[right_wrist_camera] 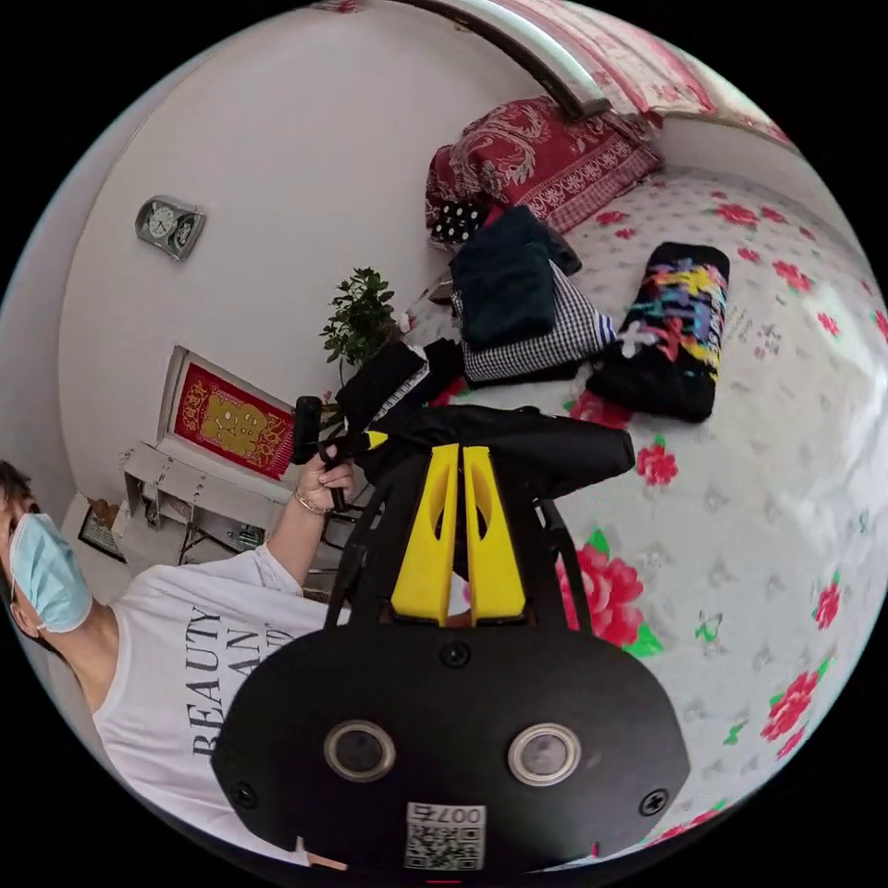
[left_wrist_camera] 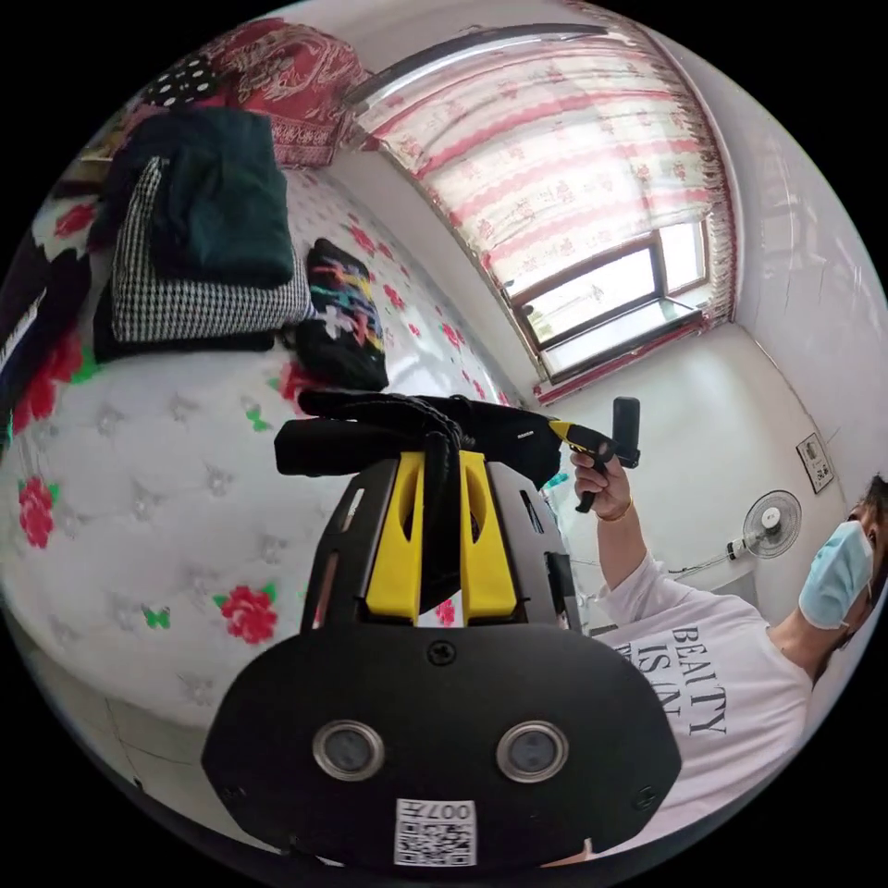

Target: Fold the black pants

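Observation:
The black pants [left_wrist_camera: 333, 444] hang as a folded band stretched between both grippers, lifted above the bed. In the left gripper view my left gripper [left_wrist_camera: 442, 455] has its yellow jaws shut on the fabric, which bunches between them. At the band's far end a hand holds the right gripper [left_wrist_camera: 566, 433], its yellow tip on the cloth. The right gripper view has the right gripper [right_wrist_camera: 462, 450] shut on the pants [right_wrist_camera: 555, 449], with the left gripper [right_wrist_camera: 370, 439] in a hand at the other end.
The bed [left_wrist_camera: 166, 481] has a white quilted cover with red flowers. On it sit a stack of folded clothes [right_wrist_camera: 518, 305], a black folded garment with coloured print [right_wrist_camera: 675, 319] and red pillows [right_wrist_camera: 536, 157]. A person in a white T-shirt [left_wrist_camera: 712, 684] stands beside the bed.

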Demonstrator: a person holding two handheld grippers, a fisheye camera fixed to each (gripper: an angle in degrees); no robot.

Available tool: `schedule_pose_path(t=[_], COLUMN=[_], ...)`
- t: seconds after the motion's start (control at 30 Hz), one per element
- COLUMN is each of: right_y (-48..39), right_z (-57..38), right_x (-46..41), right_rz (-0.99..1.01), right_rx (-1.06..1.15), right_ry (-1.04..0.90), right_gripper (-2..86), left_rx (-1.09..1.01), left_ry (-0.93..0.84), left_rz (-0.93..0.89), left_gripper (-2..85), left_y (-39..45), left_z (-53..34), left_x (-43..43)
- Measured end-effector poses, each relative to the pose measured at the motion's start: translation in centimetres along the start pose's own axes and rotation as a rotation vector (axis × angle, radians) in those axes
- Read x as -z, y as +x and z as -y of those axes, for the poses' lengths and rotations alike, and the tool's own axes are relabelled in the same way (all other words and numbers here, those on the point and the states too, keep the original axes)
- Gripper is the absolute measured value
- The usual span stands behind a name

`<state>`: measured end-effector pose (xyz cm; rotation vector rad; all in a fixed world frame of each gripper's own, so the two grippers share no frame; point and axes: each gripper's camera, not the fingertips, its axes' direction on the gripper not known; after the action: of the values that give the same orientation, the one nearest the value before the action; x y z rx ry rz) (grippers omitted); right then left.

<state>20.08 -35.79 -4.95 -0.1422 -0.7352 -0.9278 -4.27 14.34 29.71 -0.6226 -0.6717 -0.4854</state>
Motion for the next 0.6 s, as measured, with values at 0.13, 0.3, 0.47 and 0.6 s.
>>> schedule_pose_path(t=[0.13, 0.3, 0.47, 0.6], right_y=[-4.2, -4.8, 3.8, 8.8], right_z=[10.6, 21.8, 24.6, 16.0], right_x=[-0.5, -4.4, -13.2, -16.9], right_rz=[-0.043, -0.037, -0.163, -0.140], right_rx=[0.125, 0.141, -0.127, -0.216], right_ry=[0.077, 0.099, 0.034, -0.052], right_gripper=[-0.2, -0.1, 0.8, 1.1], left_rx=[-0.137, -0.093, 0.204, 0.187], left_ry=[0.148, 0.240, 0.033, 0.060], left_rz=[0.081, 0.186, 0.467, 0.500], left_gripper=[6.2, 6.6, 12.3, 12.0], left_y=[1.1, -2.9, -14.9, -16.8], left_z=[11.0, 19.6, 20.5, 12.9], left_x=[8.2, 12.7, 7.9, 4.9])
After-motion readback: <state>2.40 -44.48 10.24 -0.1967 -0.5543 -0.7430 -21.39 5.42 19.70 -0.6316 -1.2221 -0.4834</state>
